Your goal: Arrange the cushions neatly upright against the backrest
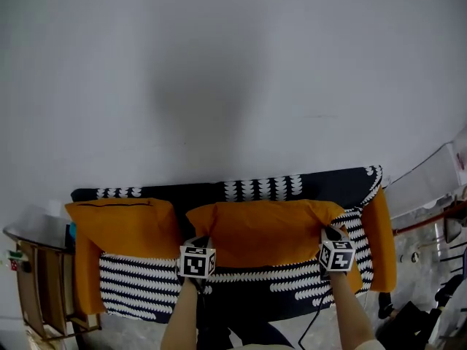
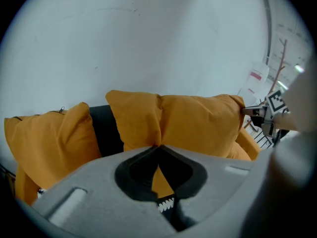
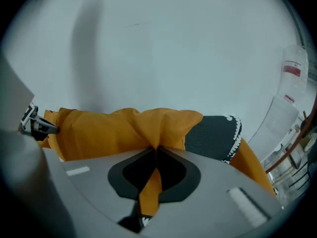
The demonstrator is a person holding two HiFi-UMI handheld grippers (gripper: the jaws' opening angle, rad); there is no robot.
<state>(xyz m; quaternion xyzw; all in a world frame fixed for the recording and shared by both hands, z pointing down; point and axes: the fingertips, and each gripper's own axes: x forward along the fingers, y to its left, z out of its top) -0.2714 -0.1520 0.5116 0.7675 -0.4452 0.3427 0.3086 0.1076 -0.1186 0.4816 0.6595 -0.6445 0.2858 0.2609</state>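
Observation:
A wide orange cushion (image 1: 266,232) stands against the dark backrest (image 1: 241,189) of the sofa, held at both lower corners. My left gripper (image 1: 198,245) is shut on its left edge; orange fabric (image 2: 159,145) is pinched between the jaws. At the cushion's other edge my right gripper (image 1: 332,240) is shut too, with a fold of fabric (image 3: 154,148) caught in it. A second orange cushion (image 1: 120,224) leans upright against the backrest at the left, seen also in the left gripper view as a cushion (image 2: 47,140).
The sofa has orange arms (image 1: 379,239) and a black-and-white patterned throw (image 1: 139,286) over the seat. A wooden side table (image 1: 40,283) stands at the left. A rack with cables and clutter (image 1: 438,268) sits at the right. A plain white wall (image 1: 233,71) rises behind.

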